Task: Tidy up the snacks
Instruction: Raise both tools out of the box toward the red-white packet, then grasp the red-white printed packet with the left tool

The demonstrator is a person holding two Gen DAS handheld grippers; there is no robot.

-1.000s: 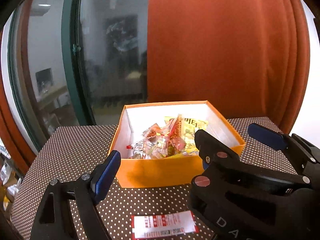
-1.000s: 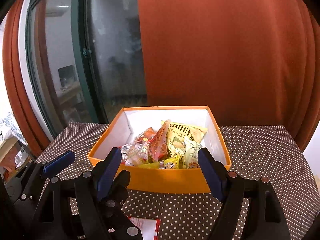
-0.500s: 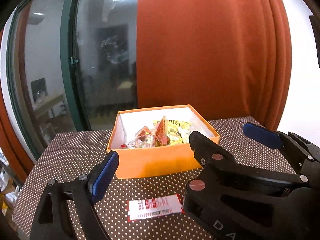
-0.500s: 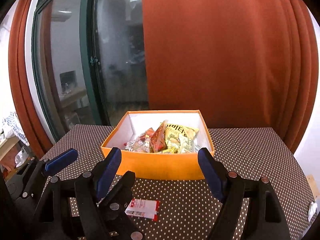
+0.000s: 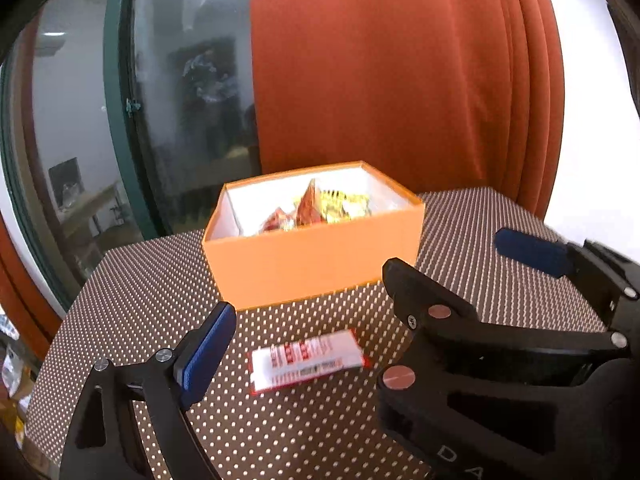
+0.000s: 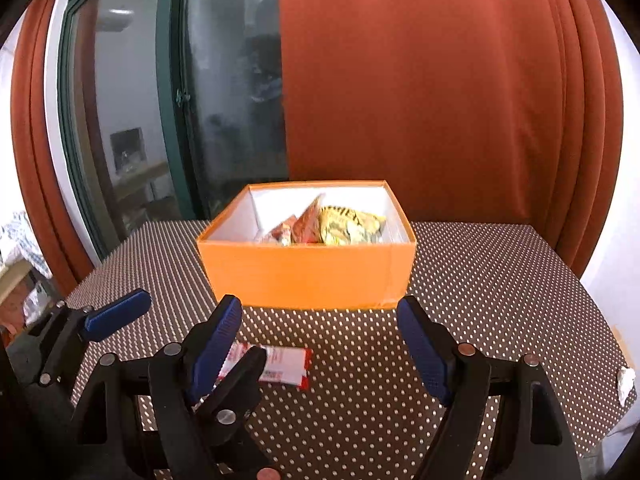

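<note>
Hovering spread left claw, spread right claw, packet before orange box

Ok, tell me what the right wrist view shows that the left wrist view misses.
Only the right wrist view shows a crumpled white scrap at the table's right edge, and both of the right gripper's blue pads.

Only the left wrist view shows the whole packet, unobstructed.

Both show the orange box of snacks on the dotted tablecloth.
</note>
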